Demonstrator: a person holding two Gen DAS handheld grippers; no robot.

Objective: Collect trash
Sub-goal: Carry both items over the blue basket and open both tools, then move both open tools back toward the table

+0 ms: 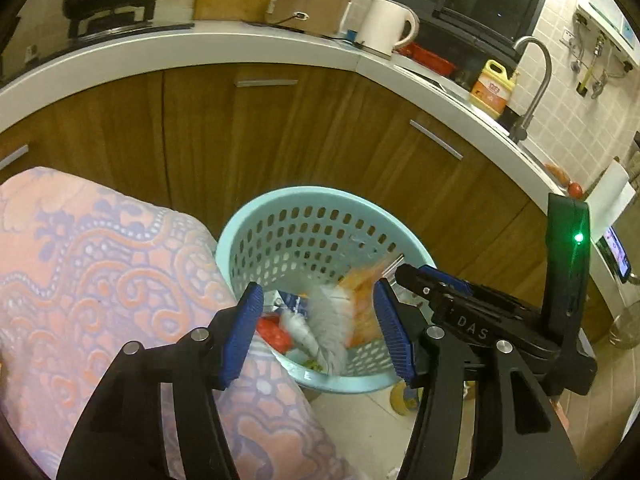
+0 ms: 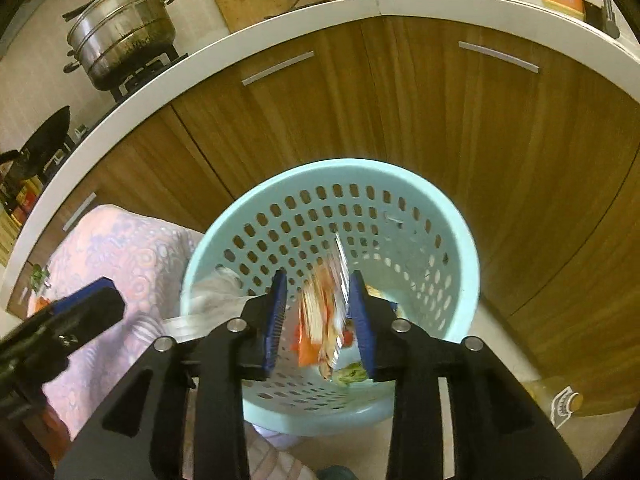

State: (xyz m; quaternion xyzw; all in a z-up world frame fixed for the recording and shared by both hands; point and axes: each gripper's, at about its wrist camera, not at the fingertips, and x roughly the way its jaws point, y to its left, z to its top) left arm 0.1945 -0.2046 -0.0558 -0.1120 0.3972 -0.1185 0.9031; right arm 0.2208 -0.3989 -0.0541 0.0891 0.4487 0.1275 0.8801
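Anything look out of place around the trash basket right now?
Yes: a bottle lies on its side on the floor right of the blue basket, not in it. Blurred wrappers are between the right gripper's open pads.

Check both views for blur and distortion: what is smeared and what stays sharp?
Left wrist: the white and orange trash over the basket is motion-smeared, while the left tool is crisp; fisheye bends the counter into an arc. Right wrist: the orange wrapper between the right tool's fingers is streaked; basket holes stay sharp, lighting dim and warm.
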